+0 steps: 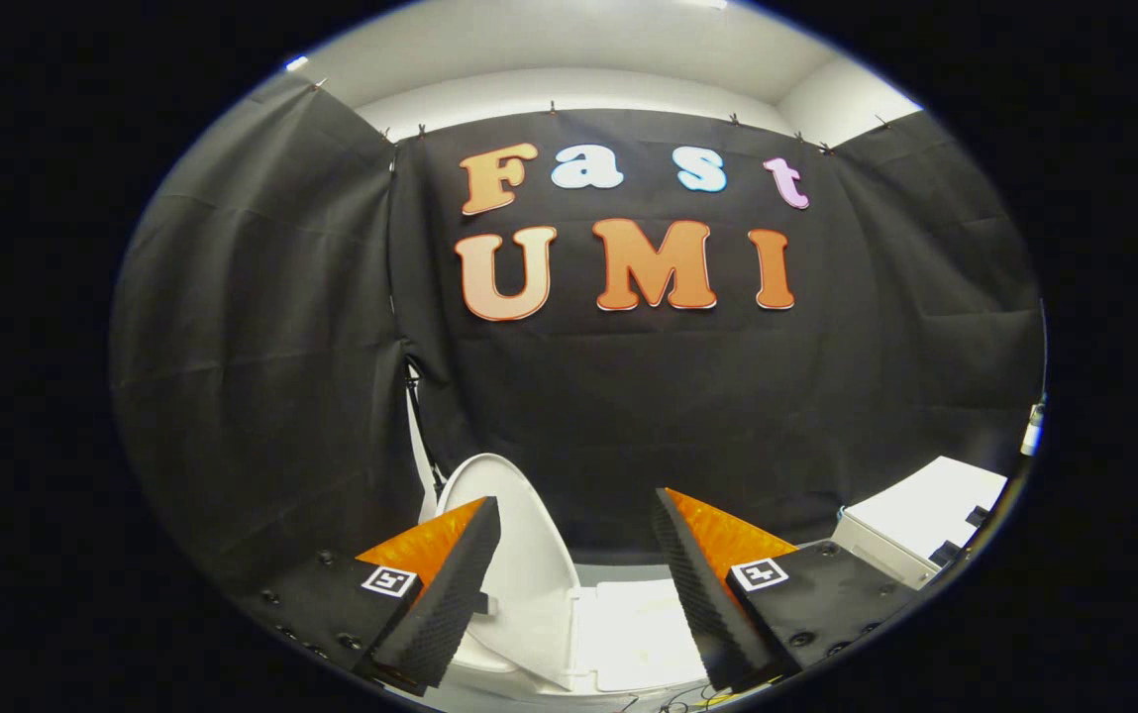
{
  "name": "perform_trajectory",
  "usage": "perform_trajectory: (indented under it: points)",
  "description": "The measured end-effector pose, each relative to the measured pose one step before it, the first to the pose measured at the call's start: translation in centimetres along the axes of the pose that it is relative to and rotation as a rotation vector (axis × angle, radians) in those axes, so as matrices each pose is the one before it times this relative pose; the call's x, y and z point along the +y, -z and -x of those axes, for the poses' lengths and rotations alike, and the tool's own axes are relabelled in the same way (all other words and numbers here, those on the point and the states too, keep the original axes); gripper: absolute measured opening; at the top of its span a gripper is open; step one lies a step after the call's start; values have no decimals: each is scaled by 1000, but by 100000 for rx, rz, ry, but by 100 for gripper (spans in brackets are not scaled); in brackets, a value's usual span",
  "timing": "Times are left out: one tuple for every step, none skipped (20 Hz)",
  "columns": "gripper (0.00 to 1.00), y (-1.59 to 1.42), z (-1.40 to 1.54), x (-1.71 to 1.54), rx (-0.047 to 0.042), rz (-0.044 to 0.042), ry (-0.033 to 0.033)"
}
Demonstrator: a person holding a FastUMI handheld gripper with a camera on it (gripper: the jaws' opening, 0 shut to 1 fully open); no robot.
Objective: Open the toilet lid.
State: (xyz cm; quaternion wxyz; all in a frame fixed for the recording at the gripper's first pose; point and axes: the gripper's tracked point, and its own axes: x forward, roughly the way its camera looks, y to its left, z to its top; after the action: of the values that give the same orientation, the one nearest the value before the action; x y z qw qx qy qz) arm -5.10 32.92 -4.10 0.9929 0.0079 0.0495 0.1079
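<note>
Toilet lid, white, stands raised upright just ahead of the gripper, whose two fingers are spread wide apart, holding nothing, one overlapping the lid's near edge.

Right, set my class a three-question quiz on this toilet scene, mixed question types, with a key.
1. True or false: the toilet lid is raised upright.
2. The fingers of the tongs are: A) pressed on the lid, B) spread apart and holding nothing, C) closed together.
3. Fill in: to one side of the toilet stands a white ____.

Key: 1 true; 2 B; 3 box.
</note>
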Motion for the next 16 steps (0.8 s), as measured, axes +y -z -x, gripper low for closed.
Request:
perform_trajectory:
  points:
    - [100, 120, -69, -472, 819, -654, 313]
    - [100, 25, 0, -538, 639, -1008, 534]
    - [100, 60, -15, -364, 480, -1105, 473]
    - [100, 49, -149, -332, 375, -708, 47]
    - [100, 82, -41, -118, 486, -421, -181]
    - [99, 125, 200, -82, 684, -603, -469]
    - [99, 257, -35, 175, 1129, -1206, -1016]
    - [98, 217, -7, 447, 893, -854, -1594]
    - [98, 34, -1, -180, -145, -79, 371]
    - [98, -62, -90, 25, -210, 402, -79]
    - [97, -52, -71, 1, -283, 604, 21]
    - [97, 99, -39, 232, 271, 938, -647]
    - [96, 76, -37, 45, 234, 982, 95]
    - [96, 2, 128, -133, -152, 839, -99]
    - [95, -119, -22, 134, -506, 444, -391]
    - [95, 37, 87, -3, -117, -33, -169]
